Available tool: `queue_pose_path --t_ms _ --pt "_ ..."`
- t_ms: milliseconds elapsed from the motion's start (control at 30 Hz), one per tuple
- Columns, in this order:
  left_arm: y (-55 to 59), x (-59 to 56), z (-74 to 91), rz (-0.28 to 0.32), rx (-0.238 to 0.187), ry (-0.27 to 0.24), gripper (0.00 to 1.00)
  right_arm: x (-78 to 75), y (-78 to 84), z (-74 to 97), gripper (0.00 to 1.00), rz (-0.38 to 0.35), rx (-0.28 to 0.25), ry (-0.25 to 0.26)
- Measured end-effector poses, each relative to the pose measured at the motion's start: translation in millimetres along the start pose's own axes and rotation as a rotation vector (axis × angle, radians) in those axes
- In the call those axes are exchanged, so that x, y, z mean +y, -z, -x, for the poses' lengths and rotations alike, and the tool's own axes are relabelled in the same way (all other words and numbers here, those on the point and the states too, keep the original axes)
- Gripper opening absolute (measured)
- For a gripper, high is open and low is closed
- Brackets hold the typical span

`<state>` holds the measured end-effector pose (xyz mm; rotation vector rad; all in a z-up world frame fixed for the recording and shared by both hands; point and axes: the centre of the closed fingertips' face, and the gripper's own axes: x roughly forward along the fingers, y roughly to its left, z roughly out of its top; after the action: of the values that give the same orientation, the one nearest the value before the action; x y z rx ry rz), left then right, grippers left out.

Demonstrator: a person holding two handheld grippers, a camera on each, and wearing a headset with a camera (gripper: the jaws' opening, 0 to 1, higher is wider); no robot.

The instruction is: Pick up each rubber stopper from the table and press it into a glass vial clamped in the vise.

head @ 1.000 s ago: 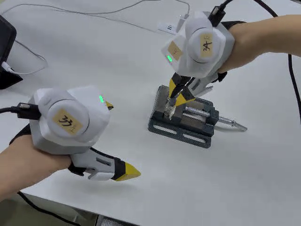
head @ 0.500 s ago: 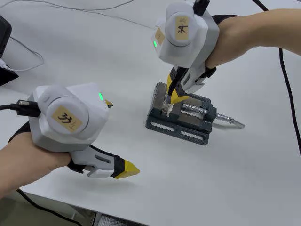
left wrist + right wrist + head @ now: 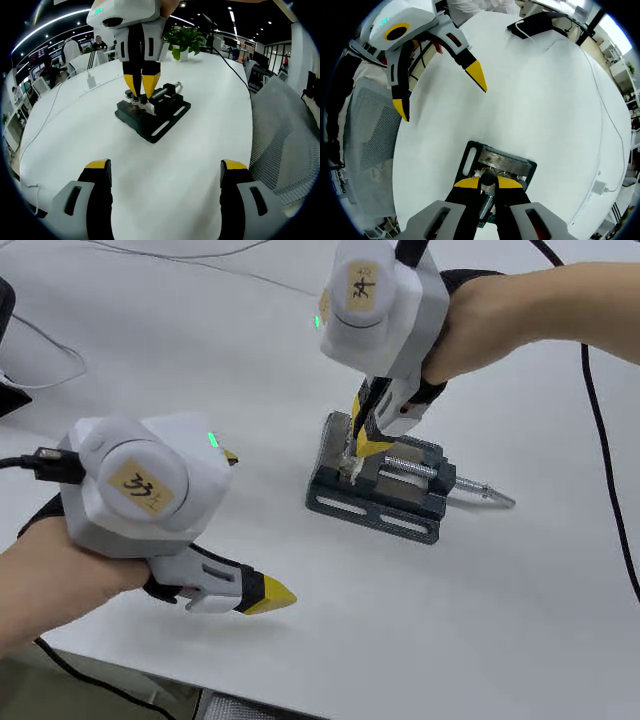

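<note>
Stopper, dark & round, pinched betw. tips of right hand-held gripper, right at top of glass vial clamped in vise on tabletop. Seated or not: can't tell. Left hand-held gripper spread wide, hovers well apart from vise.
</note>
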<state>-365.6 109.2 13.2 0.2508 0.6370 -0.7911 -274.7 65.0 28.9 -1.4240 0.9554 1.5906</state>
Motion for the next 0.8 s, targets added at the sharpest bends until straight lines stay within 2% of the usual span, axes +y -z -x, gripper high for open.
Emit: queue_pose_path --t_ms 67,433,567,633,700,800 --pt "0.9 0.1 0.4 0.001 0.003 0.000 0.89 0.9 1.2 0.0 0.05 0.029 -0.006 0.000" --pt "2.9 1.3 2.8 -0.001 0.013 -0.002 0.89 0.3 0.6 0.5 0.07 0.079 -0.014 -0.012" --pt "2.6 2.7 3.3 -0.003 0.013 -0.004 0.89 3.0 -1.2 6.0 0.11 0.083 -0.041 -0.006" --pt "2.1 3.2 3.5 -0.004 0.012 -0.004 0.89 0.8 -2.8 7.1 0.09 0.069 -0.058 -0.007" --pt "1.5 5.6 4.0 -0.003 0.010 -0.007 0.89 4.9 -7.0 13.7 0.08 0.049 -0.086 -0.015" --pt "-0.2 8.1 4.5 -0.002 0.005 -0.010 0.89 2.9 -1.5 14.5 0.05 0.043 -0.093 -0.014"
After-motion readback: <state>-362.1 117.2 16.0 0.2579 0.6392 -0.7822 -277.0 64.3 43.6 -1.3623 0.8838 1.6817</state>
